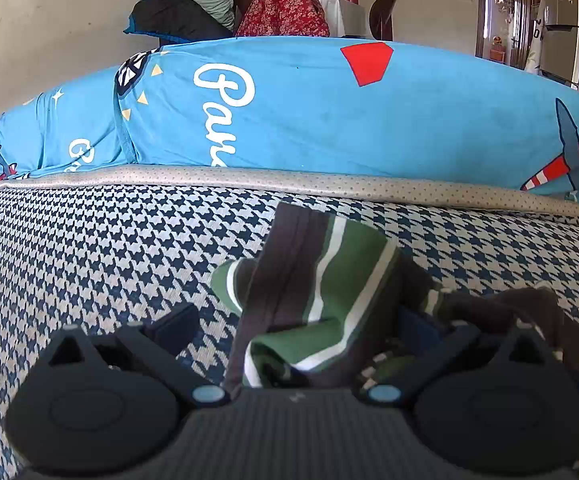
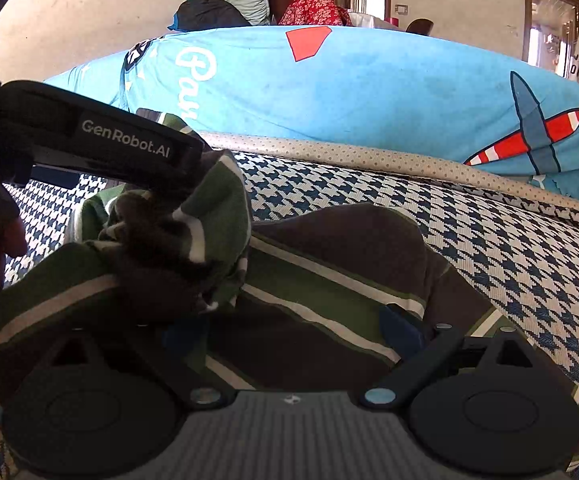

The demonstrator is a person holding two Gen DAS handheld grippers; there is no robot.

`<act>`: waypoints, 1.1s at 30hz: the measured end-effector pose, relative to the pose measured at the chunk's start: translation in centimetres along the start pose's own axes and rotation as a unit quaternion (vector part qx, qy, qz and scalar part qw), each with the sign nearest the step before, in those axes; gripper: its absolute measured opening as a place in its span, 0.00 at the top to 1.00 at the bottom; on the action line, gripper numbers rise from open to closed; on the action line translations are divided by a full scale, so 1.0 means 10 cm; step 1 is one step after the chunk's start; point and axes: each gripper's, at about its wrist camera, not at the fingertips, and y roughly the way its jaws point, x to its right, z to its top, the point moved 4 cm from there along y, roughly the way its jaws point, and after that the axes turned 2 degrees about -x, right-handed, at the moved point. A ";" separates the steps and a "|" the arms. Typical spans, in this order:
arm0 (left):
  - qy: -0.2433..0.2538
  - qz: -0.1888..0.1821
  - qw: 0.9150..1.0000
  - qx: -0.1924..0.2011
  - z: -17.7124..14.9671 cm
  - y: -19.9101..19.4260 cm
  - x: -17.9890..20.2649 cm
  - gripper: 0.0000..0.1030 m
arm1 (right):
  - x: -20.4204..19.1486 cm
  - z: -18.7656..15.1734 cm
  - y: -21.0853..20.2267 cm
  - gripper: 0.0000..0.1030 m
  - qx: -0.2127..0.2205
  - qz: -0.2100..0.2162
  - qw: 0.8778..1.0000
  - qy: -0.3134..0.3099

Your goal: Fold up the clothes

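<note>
Gathering the striped shirt (image 2: 329,280) seems to be the step in hand — the fold is barely begun, by my judgement. Nearest in the right wrist view, the right tool (image 2: 289,332) is sitting spread wide over the brown, green and white cloth, its blue pads lying on the fabric without nipping it. To its left the left tool (image 2: 185,176) is reaching in from the side and bunching up a wad of the same shirt. In the left wrist view that tool (image 1: 293,328) is standing spread, with cloth heaped between its fingers (image 1: 177,324); whether it is truly pinching I cannot tell.

The shirt is lying crumpled on the checked mattress (image 1: 89,260), touching both tools. Next, I judge, the bunched part is wanting lifting and shaking flat — the right tool closing on a free edge first.

Beyond, a blue pillow (image 1: 329,112) is lying along the bed, and piled bedding (image 1: 217,12) behind it. No containers are showing.
</note>
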 end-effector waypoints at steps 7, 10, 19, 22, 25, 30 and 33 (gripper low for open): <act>0.006 0.005 1.000 0.005 -0.01 -0.02 0.02 0.00 | 0.00 0.00 0.00 0.07 0.000 -0.001 1.000 -0.001; 0.006 0.005 1.000 0.005 -0.01 -0.02 0.02 0.00 | 0.00 0.00 0.00 0.07 0.000 -0.001 1.000 0.000; -0.001 0.002 1.000 0.019 0.04 -0.07 0.00 0.00 | 0.01 0.01 0.01 0.07 0.001 -0.001 1.000 0.000; 0.000 0.002 1.000 0.014 0.03 -0.05 0.01 0.00 | 0.01 0.00 0.01 0.07 0.000 -0.001 1.000 0.000; 0.000 0.002 1.000 0.014 0.02 -0.04 0.02 0.00 | 0.01 0.00 0.01 0.07 0.000 -0.001 1.000 0.000; 0.011 0.009 1.000 0.020 0.00 -0.06 0.04 0.00 | 0.02 0.00 0.01 0.07 0.001 -0.001 1.000 0.000; 0.011 0.007 1.000 0.018 0.00 -0.05 0.04 0.00 | 0.02 0.00 0.01 0.07 0.000 -0.001 1.000 0.000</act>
